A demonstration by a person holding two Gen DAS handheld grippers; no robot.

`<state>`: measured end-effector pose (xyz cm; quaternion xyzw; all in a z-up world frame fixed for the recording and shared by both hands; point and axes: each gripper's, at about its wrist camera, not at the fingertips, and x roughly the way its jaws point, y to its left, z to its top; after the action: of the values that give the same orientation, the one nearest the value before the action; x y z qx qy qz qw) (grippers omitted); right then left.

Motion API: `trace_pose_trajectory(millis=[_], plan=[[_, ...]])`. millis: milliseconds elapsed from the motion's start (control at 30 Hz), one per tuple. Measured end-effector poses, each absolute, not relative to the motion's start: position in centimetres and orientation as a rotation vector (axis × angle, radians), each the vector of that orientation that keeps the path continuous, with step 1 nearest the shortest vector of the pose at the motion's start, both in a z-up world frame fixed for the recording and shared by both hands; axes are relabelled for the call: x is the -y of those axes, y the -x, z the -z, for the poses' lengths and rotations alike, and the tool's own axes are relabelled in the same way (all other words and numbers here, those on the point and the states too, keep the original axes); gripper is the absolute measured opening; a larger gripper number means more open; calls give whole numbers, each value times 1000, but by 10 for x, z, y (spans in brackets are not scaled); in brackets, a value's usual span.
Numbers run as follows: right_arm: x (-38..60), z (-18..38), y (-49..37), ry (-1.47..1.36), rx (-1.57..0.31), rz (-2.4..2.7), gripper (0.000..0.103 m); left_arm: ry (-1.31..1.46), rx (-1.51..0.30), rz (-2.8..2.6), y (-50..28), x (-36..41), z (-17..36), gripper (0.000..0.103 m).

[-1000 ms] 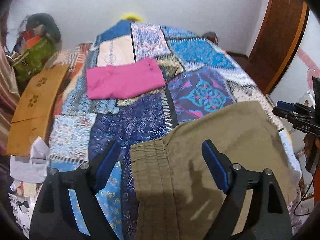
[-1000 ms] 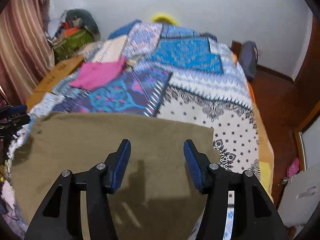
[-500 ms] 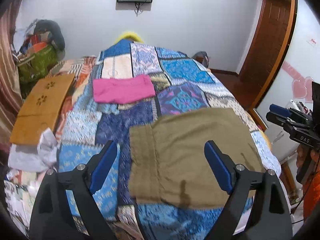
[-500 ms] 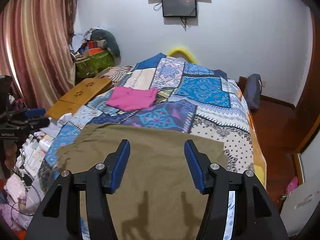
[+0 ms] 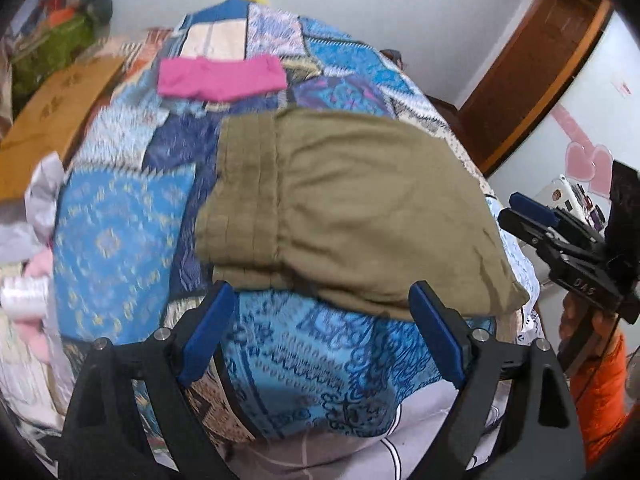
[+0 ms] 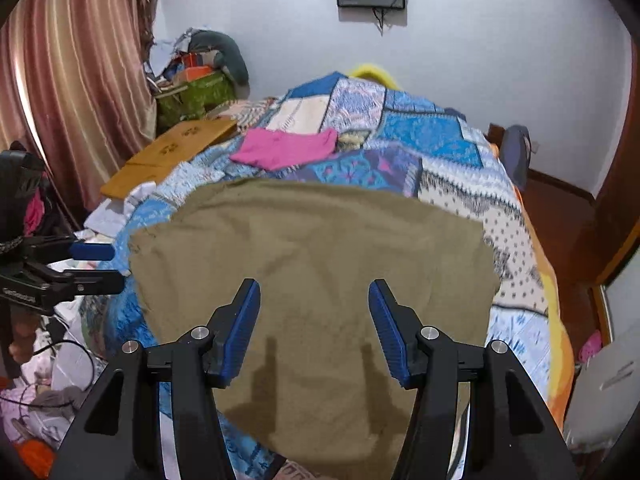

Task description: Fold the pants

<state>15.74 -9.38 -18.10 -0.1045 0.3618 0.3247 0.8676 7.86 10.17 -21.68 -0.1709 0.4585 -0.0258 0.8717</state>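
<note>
The olive pants (image 5: 360,208) lie folded at the bed's (image 5: 120,220) near edge. We keep the left gripper (image 5: 320,332) and the right gripper (image 6: 314,328) above them, fingers apart and empty, probably to check the fold.

pants (image 5: 360,208): plain olive-brown
bedspread (image 5: 120,240): blue patchwork, white and purple prints
folded cloth (image 5: 220,76): bright pink
curtain (image 6: 72,80): pink-brown stripes
wall (image 6: 480,40): white

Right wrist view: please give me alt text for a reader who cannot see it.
Olive-green pants lie folded flat on a patchwork bedspread, with the right gripper open above their near part, holding nothing. A folded pink garment lies farther up the bed, and the left gripper shows at the left edge.
</note>
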Motion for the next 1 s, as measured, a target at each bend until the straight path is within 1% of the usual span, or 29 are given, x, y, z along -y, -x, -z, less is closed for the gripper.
trace_pose_trajectory(millis=[133,333,400,700,733,767,867,900,933,967,1000], plan=[[95,202,-164,207,-807,-659,53,446,-1007,92,-77,-105,237,89],[97,227,-170,192,-860,-652,54,502,-991,94,-83,-105,243,90],[97,228,-168,193,-850,-650,58,556,-984,104,-89,-109,245,92],[99,231,-170,168,-856,-679,59,760,-945,145,-131,-128,252,92],[98,231,-171,170,-857,-680,60,764,-943,139,-135,-130,252,87],[98,231,-172,171,-858,-680,60,759,-944,125,-139,-132,252,80],[96,232,-178,173,-860,-676,60,710,-961,68,-154,-133,251,67],[96,232,-180,176,-860,-676,61,687,-964,53,-159,-132,250,65],[95,232,-183,178,-860,-677,61,646,-963,27,-165,-130,249,56],[94,233,-186,180,-862,-677,61,609,-961,1,-169,-128,247,50],[94,233,-189,182,-864,-679,62,582,-956,-14,-173,-126,246,48]])
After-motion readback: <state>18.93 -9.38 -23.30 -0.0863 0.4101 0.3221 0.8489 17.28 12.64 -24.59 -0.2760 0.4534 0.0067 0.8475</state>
